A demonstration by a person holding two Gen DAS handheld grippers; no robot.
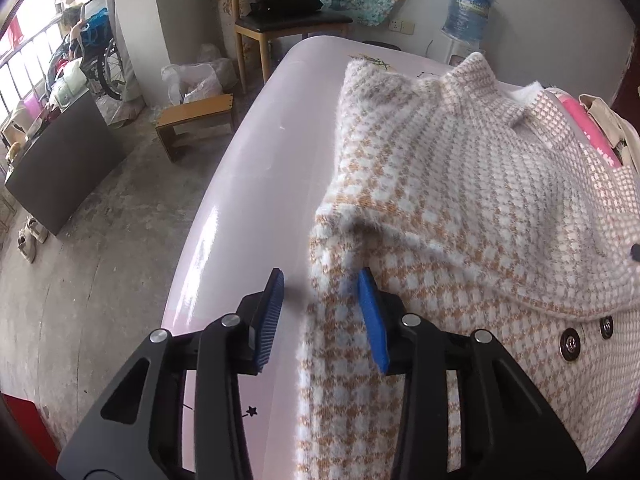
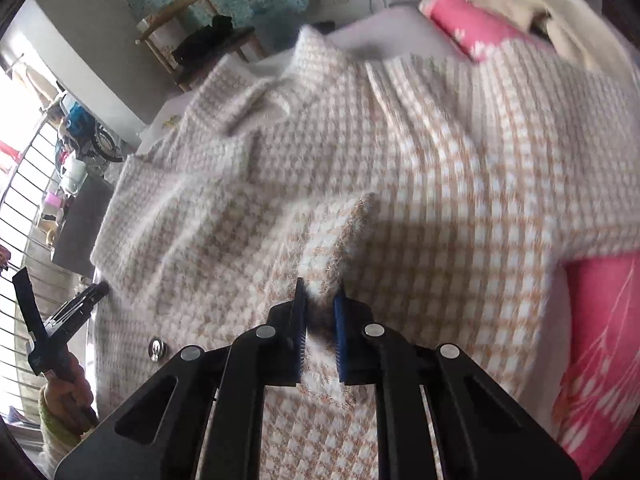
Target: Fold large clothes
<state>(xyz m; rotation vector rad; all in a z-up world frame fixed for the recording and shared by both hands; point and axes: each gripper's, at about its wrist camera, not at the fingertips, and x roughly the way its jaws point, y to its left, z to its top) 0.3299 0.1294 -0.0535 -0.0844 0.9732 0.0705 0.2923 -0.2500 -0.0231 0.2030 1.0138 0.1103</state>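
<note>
Fabric fills most of what we see: a houndstooth coat [image 1: 460, 208] lies spread on the pale pink table [image 1: 248, 184], its left edge running just under our left gripper [image 1: 322, 280]. Left of that gripper the tabletop is bare out to its rounded rim, with open concrete floor [image 1: 100, 264] beyond, and a small wooden stool [image 1: 196, 118] and a chair [image 1: 280, 20] farther ahead. Our left gripper tilts down, jaws parted astride the coat's edge, the right pad [image 1: 370, 312] against the cloth and the left one over bare table. Our right gripper [image 2: 320, 292] also angles down, jaws pressed together on a raised fold of the coat [image 2: 344, 232]. Right of it lies pink cloth [image 2: 600, 340]. The left hand [image 2: 66, 396] shows at far left.
</note>
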